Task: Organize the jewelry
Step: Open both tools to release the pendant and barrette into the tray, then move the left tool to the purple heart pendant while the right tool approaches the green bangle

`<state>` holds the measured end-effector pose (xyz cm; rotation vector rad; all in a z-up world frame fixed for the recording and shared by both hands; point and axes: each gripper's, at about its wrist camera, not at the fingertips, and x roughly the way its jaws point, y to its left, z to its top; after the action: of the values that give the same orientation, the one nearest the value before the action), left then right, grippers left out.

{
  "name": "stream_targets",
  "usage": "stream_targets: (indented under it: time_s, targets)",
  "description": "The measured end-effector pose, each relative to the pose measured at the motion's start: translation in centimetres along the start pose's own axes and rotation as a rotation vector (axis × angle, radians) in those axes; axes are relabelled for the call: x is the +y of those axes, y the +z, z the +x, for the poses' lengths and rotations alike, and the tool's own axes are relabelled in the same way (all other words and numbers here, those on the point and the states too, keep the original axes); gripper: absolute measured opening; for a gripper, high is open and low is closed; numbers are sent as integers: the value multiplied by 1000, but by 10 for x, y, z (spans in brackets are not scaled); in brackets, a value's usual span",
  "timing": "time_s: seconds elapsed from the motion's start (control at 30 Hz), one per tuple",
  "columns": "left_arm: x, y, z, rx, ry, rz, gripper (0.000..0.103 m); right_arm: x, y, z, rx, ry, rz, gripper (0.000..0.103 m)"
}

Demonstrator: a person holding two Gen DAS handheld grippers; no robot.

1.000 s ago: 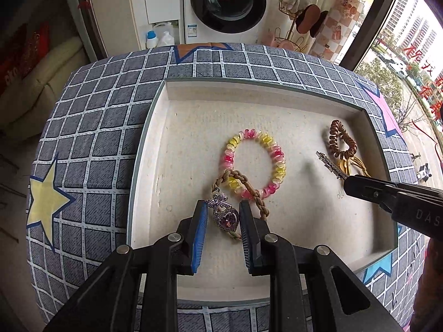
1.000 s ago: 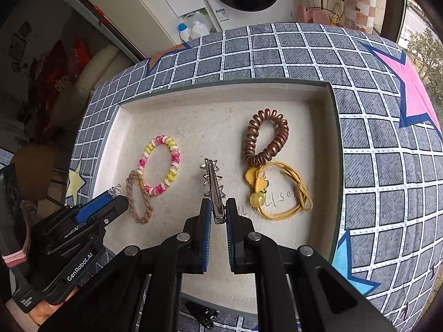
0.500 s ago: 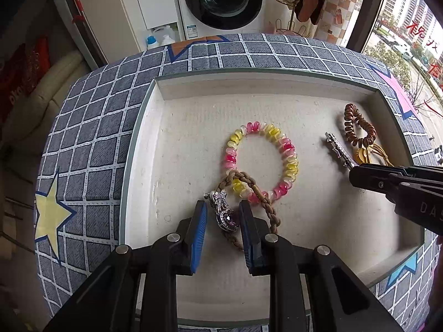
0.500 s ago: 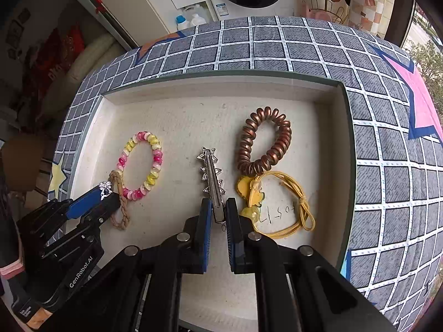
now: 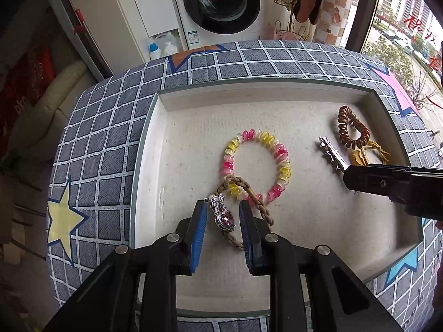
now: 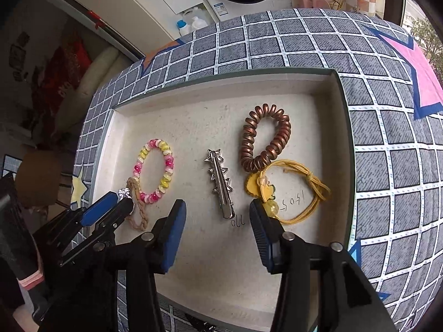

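Handwritten marks on tray (image 6: 343, 127) floor, not surely legible; red window signage unreadable.

1. The left wrist camera is looking steeply down, close above the near-left part of the shallow cream felt-lined tray (image 5: 177, 163), facing its far edge.
2. The right wrist camera is looking down near the tray's (image 6: 121, 138) near edge, further right.
3. Both are sharing the tray floor and the grey checked star-print tablecloth (image 5: 105, 127) (image 6: 304, 41).
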<state>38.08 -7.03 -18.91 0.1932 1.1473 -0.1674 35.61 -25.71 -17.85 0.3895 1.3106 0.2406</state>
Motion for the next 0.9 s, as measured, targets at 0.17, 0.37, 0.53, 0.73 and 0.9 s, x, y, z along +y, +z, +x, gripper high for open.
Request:
stream_targets:
  time_s: [0.17, 0.37, 0.53, 0.73, 0.9]
  targets:
    - [3, -2, -21, -73, 7, -24, 103, -4, -3, -17, -26, 32, 33, 54]
    - [7, -4, -40, -82, 24, -22, 103, -5, -9, -36, -50, 70, 77, 60]
    - [17, -19, -57, -90, 34, -32, 103, -7, -22, -54, -74, 99, 100, 74]
    - [28, -53, -75, -60, 42, -46, 103, -3, -43, -72, -91, 111, 111, 83]
    - [34, -90, -84, -17, 50, -55, 103, -1, -68, -87, -101, 104, 104, 88]
